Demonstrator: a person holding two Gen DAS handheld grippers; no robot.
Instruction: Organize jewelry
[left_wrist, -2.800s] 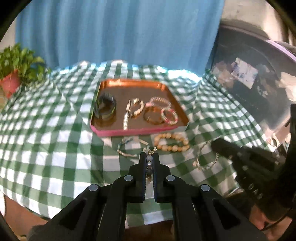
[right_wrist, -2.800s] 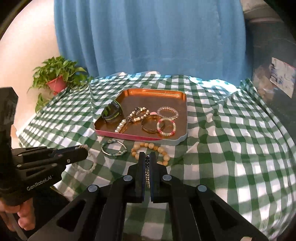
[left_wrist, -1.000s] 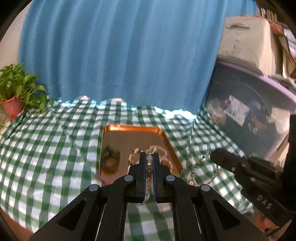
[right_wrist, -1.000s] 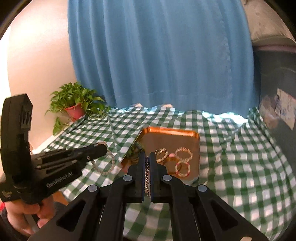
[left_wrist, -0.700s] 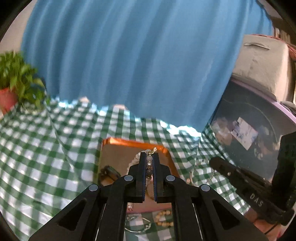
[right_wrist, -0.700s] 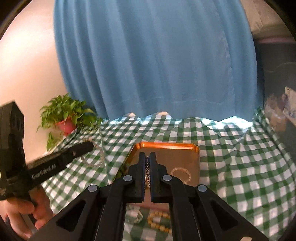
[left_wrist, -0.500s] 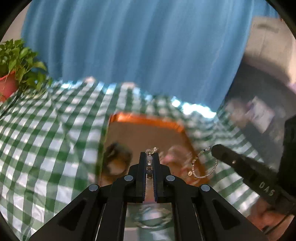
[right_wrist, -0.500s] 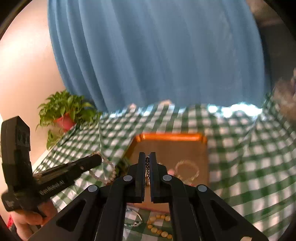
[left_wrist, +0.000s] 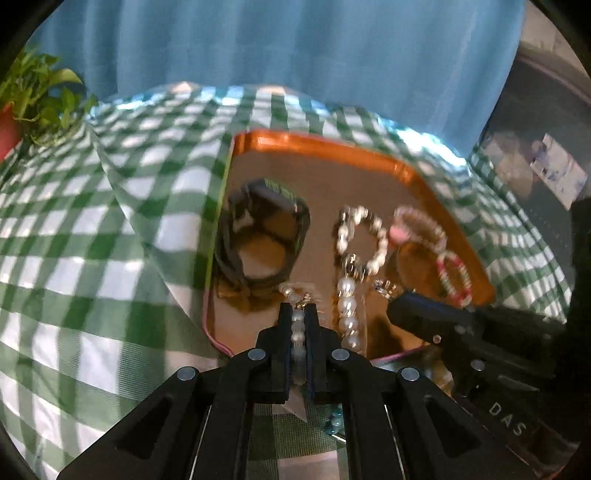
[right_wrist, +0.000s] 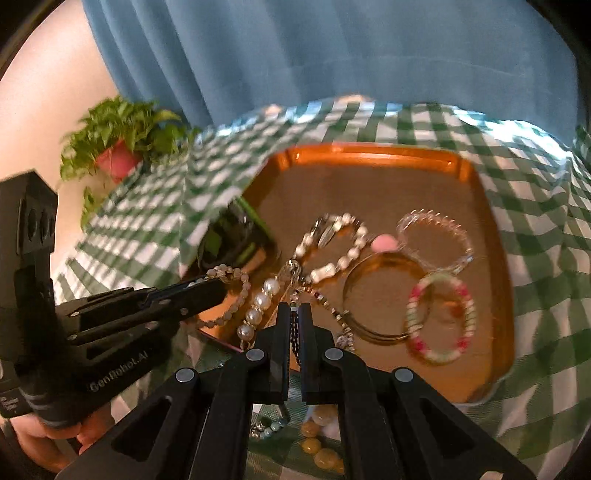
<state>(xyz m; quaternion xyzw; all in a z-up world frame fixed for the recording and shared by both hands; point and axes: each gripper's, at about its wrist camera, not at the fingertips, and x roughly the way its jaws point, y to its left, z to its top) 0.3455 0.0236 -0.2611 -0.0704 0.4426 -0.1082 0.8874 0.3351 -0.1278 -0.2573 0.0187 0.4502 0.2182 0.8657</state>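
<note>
Blue curtain (left_wrist: 295, 55) behind everything, cut off at the top by the lens rim. Green-checked cloth (left_wrist: 74, 240) over the counter, smeared by motion blur. Potted plant (right_wrist: 118, 140) at the far left corner, half out of view for the left wrist camera. Dark bin at the right edge, hard to make out.

Orange tray (right_wrist: 369, 155) in the middle of the cloth, near rim hidden behind both tools. In it: dark watch (left_wrist: 262, 236) at the left, partly covered by a cloth fold in the right wrist view; pearl bracelet (right_wrist: 332, 243), gold bangle (right_wrist: 380, 299), clear bead ring (right_wrist: 436, 236) and pink-and-white bead bracelet (right_wrist: 439, 321) to the right, overlapping, blurred.

Left hand-held gripper (left_wrist: 298, 321) angled downward over the tray's near left part, clenched on a pale bead bracelet (right_wrist: 229, 291) whose loop hangs at the fingertips. Right hand-held gripper (right_wrist: 294, 317) likewise tilted down over the tray's near edge, clenched on a thin dark-beaded chain (right_wrist: 332, 314) trailing toward the bangle. Fingers of a person's hand (right_wrist: 44, 439) under the left tool, mostly cropped.

Below the fingers, on the cloth: yellow beads (right_wrist: 321, 443) and a teal-beaded piece (right_wrist: 269, 428), both mostly hidden.
</note>
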